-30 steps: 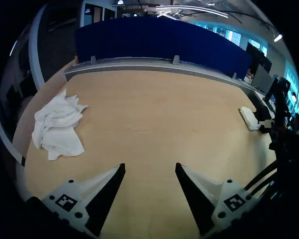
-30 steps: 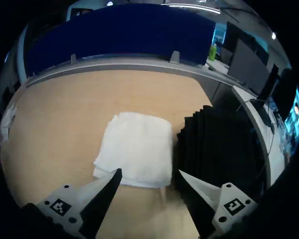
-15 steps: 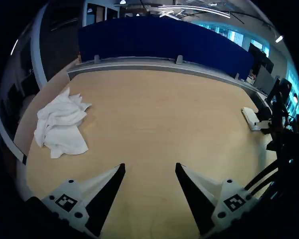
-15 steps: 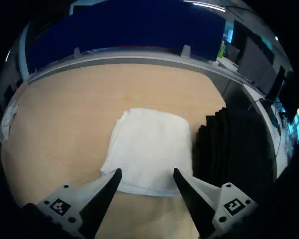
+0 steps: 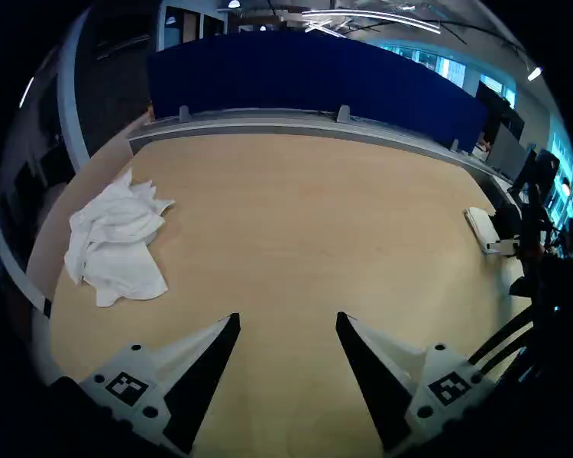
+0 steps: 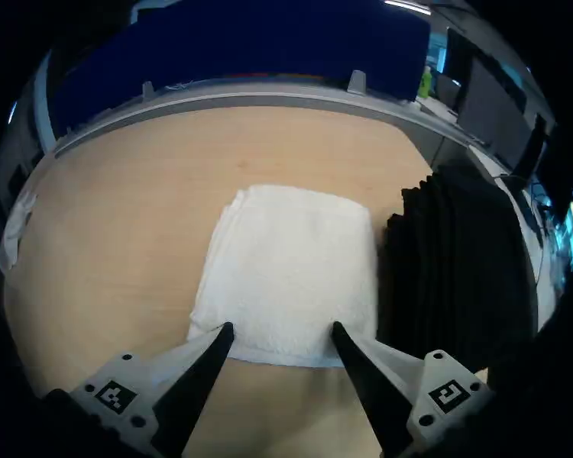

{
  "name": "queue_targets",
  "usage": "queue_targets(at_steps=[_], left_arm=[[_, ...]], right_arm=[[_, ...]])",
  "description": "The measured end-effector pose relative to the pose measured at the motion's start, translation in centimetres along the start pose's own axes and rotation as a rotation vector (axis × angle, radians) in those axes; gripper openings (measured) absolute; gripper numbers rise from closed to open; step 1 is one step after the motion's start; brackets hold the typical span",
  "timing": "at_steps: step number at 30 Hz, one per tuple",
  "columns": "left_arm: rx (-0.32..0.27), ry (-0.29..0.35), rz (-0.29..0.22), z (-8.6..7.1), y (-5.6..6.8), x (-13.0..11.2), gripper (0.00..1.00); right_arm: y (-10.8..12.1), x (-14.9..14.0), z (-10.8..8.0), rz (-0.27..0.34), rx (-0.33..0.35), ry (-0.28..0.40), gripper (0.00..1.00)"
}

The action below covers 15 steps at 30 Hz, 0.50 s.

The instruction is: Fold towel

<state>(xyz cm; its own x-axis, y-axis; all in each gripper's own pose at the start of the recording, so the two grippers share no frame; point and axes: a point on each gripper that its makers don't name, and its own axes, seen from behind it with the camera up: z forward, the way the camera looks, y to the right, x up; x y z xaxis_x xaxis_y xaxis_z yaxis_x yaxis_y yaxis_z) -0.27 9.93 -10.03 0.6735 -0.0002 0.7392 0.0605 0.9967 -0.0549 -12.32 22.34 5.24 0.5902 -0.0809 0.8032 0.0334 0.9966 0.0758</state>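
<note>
Between the fingers [image 6: 199, 374] of the right gripper [image 6: 281, 328] I see open space; they stand apart, clamped on nothing, their tips over the near edge of the folded towel [image 6: 290, 259]; whether they touch the cloth I cannot tell. That towel lies flat on the table [image 6: 126, 229], a neat white rectangle with stacked layers showing along its left side; a black stack [image 6: 458, 259] sits just beside it on the right. I judge this one done.

On the left gripper [image 5: 286, 317] the fingers [image 5: 210, 351] are likewise apart and empty, poised over bare wood. What the coming move turns on lies ahead and to the left of them, well apart: the crumpled towel [image 5: 114, 244], near the table's left edge. Its long axis runs roughly away from me, along that edge; it is a white heap, bunched and ridged at the far end, with a flatter flap spread at the near end. The left gripper is plainly the nearer of the two; from the right gripper view the heap [image 6: 15, 229] is a scrap at the far left, while the folded towel [image 5: 481, 227] sits at the table's far right.

I reckon the next reach swings left and forward; the loose near flap looks the easiest place to pinch, though no corner shows cleanly.
</note>
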Motion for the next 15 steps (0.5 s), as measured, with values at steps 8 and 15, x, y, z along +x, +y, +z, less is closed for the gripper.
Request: queue_targets(at_steps=[8,15], left_arm=[[-0.001,0.0,0.002,0.2,0.0,0.0,0.94],[0.0,0.002,-0.008,0.1,-0.4,0.0,0.94]], right_arm=[[0.2,0.1,0.0,-0.024,0.006,-0.012,1.0],[0.0,1.1,-0.8,-0.031,-0.006,0.017,1.0]])
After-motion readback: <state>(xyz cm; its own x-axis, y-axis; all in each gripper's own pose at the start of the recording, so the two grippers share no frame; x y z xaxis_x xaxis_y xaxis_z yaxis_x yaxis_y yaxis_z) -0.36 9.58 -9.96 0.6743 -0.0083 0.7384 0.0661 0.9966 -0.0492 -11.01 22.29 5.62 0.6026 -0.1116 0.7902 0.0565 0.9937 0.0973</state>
